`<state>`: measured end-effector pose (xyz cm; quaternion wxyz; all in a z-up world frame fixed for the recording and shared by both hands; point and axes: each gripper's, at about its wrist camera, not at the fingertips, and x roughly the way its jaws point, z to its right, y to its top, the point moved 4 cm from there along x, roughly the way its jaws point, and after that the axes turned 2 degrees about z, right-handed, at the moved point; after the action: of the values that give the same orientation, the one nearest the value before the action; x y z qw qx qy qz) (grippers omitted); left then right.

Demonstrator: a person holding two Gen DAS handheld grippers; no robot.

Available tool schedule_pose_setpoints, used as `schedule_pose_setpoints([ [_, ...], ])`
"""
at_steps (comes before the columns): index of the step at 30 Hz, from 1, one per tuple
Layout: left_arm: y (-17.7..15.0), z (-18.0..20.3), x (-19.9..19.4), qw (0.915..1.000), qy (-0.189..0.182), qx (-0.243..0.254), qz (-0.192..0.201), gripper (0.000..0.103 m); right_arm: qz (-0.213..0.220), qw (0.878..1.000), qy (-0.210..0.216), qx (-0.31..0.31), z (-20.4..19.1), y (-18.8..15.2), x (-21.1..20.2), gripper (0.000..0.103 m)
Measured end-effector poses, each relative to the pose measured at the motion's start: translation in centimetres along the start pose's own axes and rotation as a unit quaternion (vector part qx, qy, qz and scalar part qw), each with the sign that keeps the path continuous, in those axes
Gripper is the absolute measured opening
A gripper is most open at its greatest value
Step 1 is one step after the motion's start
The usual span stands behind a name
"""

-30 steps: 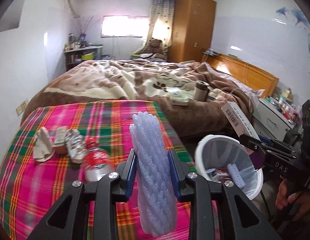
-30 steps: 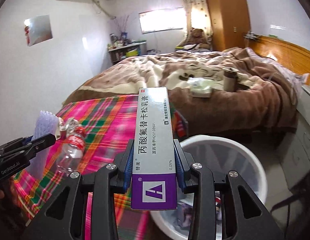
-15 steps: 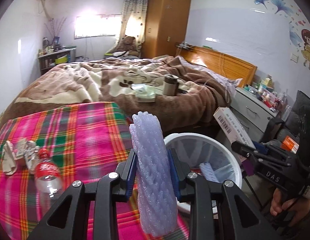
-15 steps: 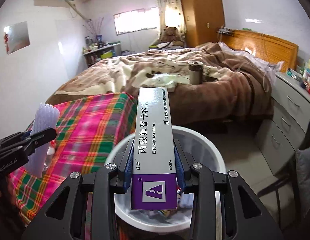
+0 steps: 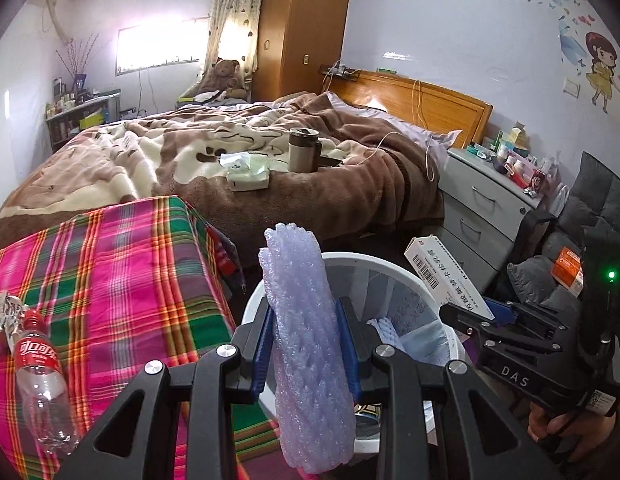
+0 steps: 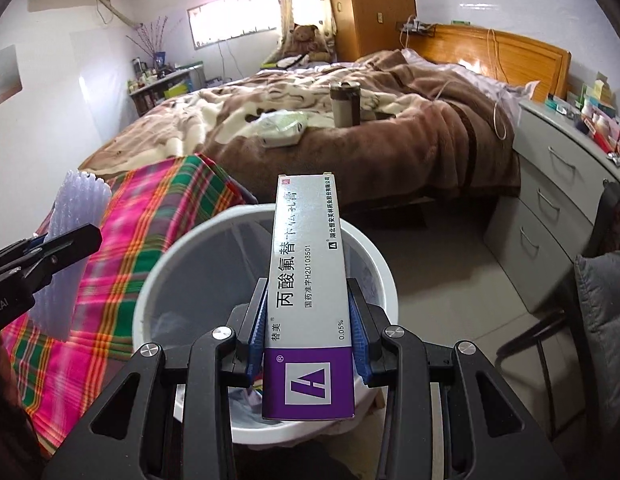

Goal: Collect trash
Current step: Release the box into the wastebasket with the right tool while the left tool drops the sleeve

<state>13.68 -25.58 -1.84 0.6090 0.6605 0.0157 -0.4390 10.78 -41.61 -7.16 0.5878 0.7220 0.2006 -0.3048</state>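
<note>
My left gripper [image 5: 308, 340] is shut on a pale purple foam wrap [image 5: 305, 332], held upright at the near left rim of the white trash bin [image 5: 394, 266]. My right gripper [image 6: 308, 332] is shut on a long white and purple medicine box [image 6: 307, 280], held over the bin [image 6: 157, 280]. The bin is lined with a bag and holds some trash. The box [image 5: 446, 278] and right gripper [image 5: 470, 314] also show in the left wrist view; the foam wrap [image 6: 69, 248] and left gripper [image 6: 69, 244] show in the right wrist view.
A plaid-covered surface [image 5: 109, 280] on the left carries a plastic Coca-Cola bottle [image 5: 39, 376] and crumpled wrappers [image 5: 3, 312]. Behind it is a bed [image 5: 269, 148] with a brown blanket, a mug and a tissue pack. Grey drawers [image 6: 550, 200] and a chair [image 6: 602, 320] stand on the right.
Both grippers have swung right, away from the plaid surface, and now stand at the bin. Each still holds its item.
</note>
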Motion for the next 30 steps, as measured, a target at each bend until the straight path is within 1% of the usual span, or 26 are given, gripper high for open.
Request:
schedule_pose_setpoints([
  [2,0.0,0.1,0.5,1.0,-0.006,-0.002,-0.004,0.031,-0.005,1.0,-0.004,0.0,0.2,-0.1,0.2,0.037],
  [5,0.0,0.0,0.9,0.9999,-0.004,-0.006,-0.009,0.032,-0.011,1.0,-0.012,-0.005,0.3,-0.1,0.6,0.037],
  [7,0.1,-0.1,1.0,0.9998,-0.01,-0.014,-0.008,0.039,-0.012,1.0,-0.011,-0.009,0.2,-0.2,0.6,0.037],
  [8,0.2,-0.2,1.1,0.9997,-0.015,-0.019,-0.006,0.049,-0.014,1.0,-0.012,-0.012,0.2,-0.2,0.6,0.037],
  [9,0.2,-0.2,1.1,0.9995,-0.02,-0.022,-0.006,0.054,-0.017,1.0,-0.014,-0.016,0.3,-0.2,0.8,0.037],
  [10,0.2,-0.1,1.1,0.9993,-0.027,-0.025,-0.005,0.057,-0.019,0.999,-0.019,-0.018,0.3,-0.3,0.8,0.037],
  [11,0.3,0.0,1.2,0.9991,-0.032,-0.026,-0.005,0.057,-0.018,0.999,-0.025,-0.02,0.4,-0.3,0.9,0.038],
  [12,0.3,0.0,1.2,0.9992,-0.031,-0.025,-0.006,0.057,-0.017,0.999,-0.032,-0.023,0.3,-0.3,0.9,0.042],
  [13,0.2,0.1,1.2,0.9994,-0.028,-0.021,-0.006,0.057,-0.016,0.999,-0.033,-0.022,0.4,-0.3,0.9,0.052],
  [15,0.1,0.1,1.2,0.9995,-0.025,-0.02,-0.009,0.057,-0.014,0.999,-0.032,-0.017,0.5,-0.3,0.8,0.064],
  [17,0.0,0.0,1.0,0.9993,-0.027,-0.025,-0.009,0.057,-0.009,0.999,-0.029,-0.013,0.6,-0.3,0.5,0.064],
  [21,0.0,-0.2,0.3,0.9996,-0.017,-0.022,-0.003,0.057,-0.001,1.0,-0.027,-0.012,0.4,-0.1,-0.1,0.064],
  [30,0.0,-2.1,-2.5,0.9992,-0.007,-0.036,0.013,0.057,0.017,1.0,-0.019,-0.006,-1.0,0.5,-1.0,0.064],
])
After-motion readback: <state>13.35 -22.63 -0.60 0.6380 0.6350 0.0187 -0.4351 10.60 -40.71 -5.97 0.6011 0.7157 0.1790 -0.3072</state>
